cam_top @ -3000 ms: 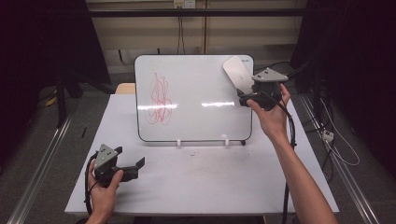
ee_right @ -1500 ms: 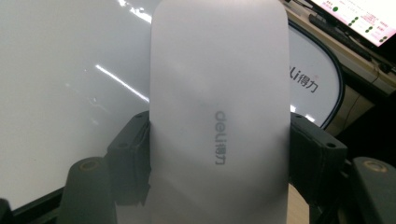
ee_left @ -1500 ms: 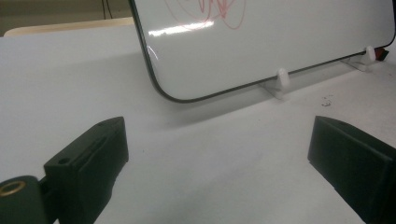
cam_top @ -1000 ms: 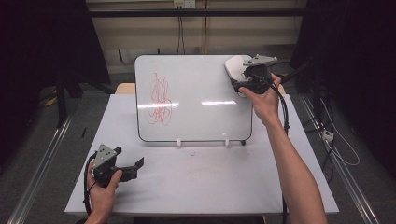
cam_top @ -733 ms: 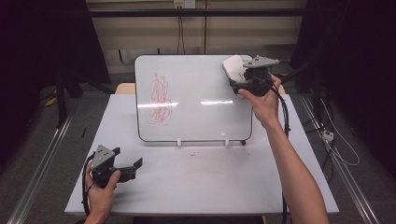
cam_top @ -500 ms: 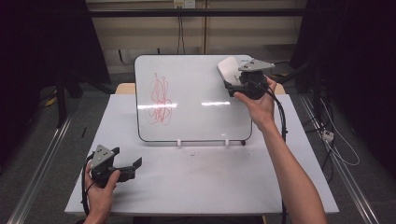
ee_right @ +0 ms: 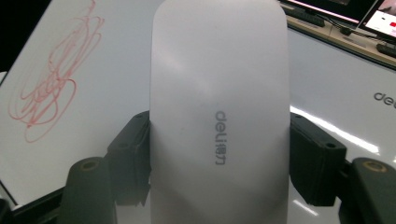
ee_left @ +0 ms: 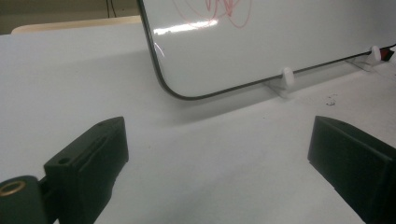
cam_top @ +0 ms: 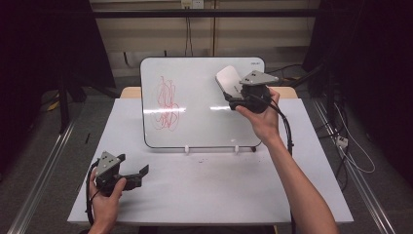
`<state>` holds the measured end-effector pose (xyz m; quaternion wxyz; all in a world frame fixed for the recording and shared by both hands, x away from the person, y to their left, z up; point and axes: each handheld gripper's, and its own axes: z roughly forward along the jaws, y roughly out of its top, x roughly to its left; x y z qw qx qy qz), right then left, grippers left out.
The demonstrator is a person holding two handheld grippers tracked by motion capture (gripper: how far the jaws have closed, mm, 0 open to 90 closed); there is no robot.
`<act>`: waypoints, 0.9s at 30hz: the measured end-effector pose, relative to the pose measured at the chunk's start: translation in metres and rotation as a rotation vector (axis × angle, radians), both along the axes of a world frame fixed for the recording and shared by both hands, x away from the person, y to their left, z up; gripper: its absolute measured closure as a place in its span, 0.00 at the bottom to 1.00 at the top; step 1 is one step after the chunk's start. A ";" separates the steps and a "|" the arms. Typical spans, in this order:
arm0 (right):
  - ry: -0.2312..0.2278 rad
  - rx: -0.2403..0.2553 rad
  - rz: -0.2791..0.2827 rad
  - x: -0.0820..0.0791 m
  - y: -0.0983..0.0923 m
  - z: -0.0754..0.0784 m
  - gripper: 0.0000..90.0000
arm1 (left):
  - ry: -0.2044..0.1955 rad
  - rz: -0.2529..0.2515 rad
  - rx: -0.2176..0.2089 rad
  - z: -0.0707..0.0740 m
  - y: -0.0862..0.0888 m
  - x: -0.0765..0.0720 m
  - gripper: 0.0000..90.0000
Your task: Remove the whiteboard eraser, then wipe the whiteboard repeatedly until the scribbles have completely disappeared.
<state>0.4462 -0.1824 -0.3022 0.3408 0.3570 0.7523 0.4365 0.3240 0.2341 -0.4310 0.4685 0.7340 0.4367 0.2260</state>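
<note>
On the near left corner of the white bench [cam_top: 204,190], a hand rests with the left claw [cam_top: 139,171] lying low on the surface, its jaws pointing toward the middle of the bench. From the left gripper view the two black jaws stand wide apart with bare bench between them, holding nothing. Ahead of them stands the lower corner of the whiteboard [ee_left: 289,42], dark-rimmed, with two small white feet along its bottom edge.

Farther back, at the middle of the bench, the whiteboard [cam_top: 195,122] stands tilted back on those feet. A red scribble [cam_top: 166,101] covers its left half; the right half is bare and catches a streak of light.

Toward the upper right corner of the board, the right claw [cam_top: 233,92] is held up in the other hand, the forearm reaching in from the bottom right and a cable trailing down along it. Its jaws are closed on a white eraser [cam_top: 228,80], a smooth rounded block that juts up and to the left from the claw, in front of the board's face. Whether it touches the board cannot be told. In the right gripper view the eraser [ee_right: 218,116] sits squarely between the two black pads, which press on its sides, and grey lettering runs along its back. The red scribble [ee_right: 53,79] lies well off to the left of it.
</note>
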 end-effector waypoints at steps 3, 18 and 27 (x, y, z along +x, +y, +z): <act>-0.004 -0.001 0.018 -0.003 0.007 -0.002 0.35 | 0.001 0.001 -0.001 0.000 0.000 0.000 0.06; -0.007 -0.018 0.087 -0.003 0.041 -0.007 0.35 | 0.009 0.000 -0.008 -0.001 0.004 0.001 0.06; -0.016 -0.018 0.127 -0.004 0.064 -0.010 0.35 | -0.001 -0.005 -0.009 0.000 0.001 0.001 0.06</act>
